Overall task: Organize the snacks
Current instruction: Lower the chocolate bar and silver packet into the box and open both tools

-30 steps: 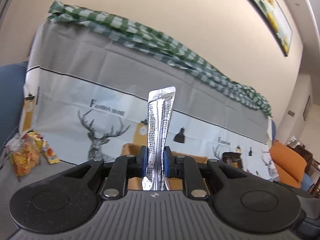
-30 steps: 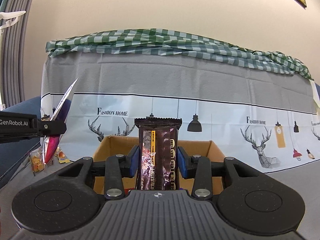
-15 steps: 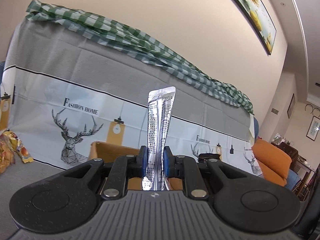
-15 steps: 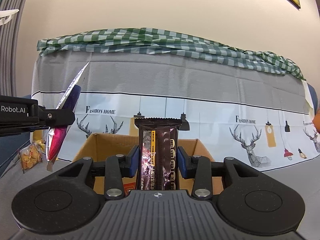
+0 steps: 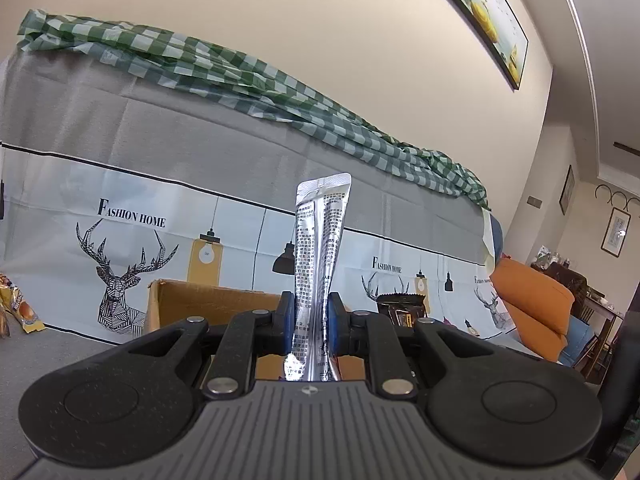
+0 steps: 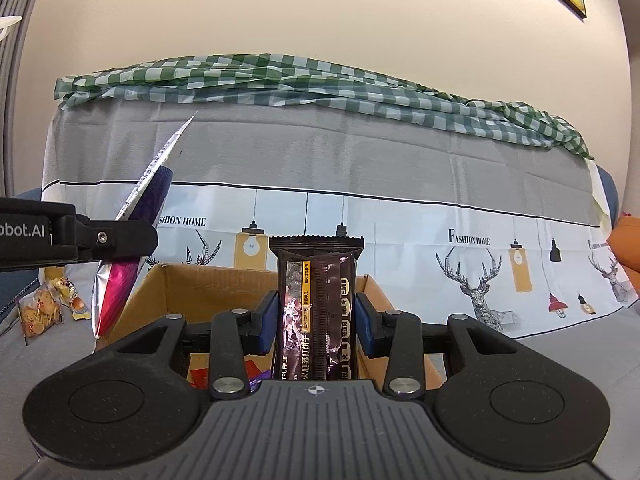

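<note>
My left gripper (image 5: 311, 316) is shut on a silver foil snack packet (image 5: 320, 240) that stands upright between the pads. It also shows in the right wrist view (image 6: 132, 236), tilted over the left edge of an open cardboard box (image 6: 208, 288). My right gripper (image 6: 316, 316) is shut on a dark brown truffle cracker packet (image 6: 316, 304), held upright in front of the box. The box (image 5: 208, 304) also shows behind the left gripper, with the brown packet (image 5: 402, 308) to its right. Red packets (image 6: 248, 370) lie inside the box.
The box sits on a sofa seat against a backrest covered by a grey deer-print cloth (image 6: 460, 240), with a green checked cloth (image 6: 320, 88) on top. Loose yellow snack bags (image 6: 44, 308) lie on the seat at left. An orange cushion (image 5: 532, 304) is at right.
The left gripper with the silver packet has swung to the right, closer to the box and the right gripper. The right gripper has stayed near the box holding the brown packet.
</note>
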Motion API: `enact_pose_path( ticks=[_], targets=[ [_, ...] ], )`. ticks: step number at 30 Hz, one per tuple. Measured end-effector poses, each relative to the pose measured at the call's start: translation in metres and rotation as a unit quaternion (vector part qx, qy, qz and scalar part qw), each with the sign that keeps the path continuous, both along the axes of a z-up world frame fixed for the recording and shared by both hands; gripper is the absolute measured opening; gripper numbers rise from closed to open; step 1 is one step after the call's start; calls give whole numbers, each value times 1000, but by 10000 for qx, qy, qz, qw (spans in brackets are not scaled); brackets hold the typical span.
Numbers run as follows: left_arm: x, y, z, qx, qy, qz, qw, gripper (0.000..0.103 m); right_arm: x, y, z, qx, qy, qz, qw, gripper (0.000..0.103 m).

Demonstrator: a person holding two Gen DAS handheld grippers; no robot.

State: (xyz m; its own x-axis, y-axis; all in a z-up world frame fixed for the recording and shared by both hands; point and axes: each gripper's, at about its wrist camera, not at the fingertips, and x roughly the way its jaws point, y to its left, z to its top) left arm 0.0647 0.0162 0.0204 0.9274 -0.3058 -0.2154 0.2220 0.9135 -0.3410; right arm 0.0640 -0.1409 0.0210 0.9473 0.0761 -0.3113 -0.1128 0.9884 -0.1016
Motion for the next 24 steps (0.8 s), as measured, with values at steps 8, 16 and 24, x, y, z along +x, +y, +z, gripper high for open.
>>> enact_pose_path(
  ticks=[8,16,24],
  targets=[
    [3,-1,-1,0,5,-36,10000,18,1,-1,0,-6,-6,-23,10000,41],
    [4,-3,-1,24,43,-80,10000,18,1,-2,0,-8,-7,-28,10000,41],
    [5,-4,-1,30,48,-83,9999,18,1,-2,0,-10,-6,-22,10000,41]
  ],
)
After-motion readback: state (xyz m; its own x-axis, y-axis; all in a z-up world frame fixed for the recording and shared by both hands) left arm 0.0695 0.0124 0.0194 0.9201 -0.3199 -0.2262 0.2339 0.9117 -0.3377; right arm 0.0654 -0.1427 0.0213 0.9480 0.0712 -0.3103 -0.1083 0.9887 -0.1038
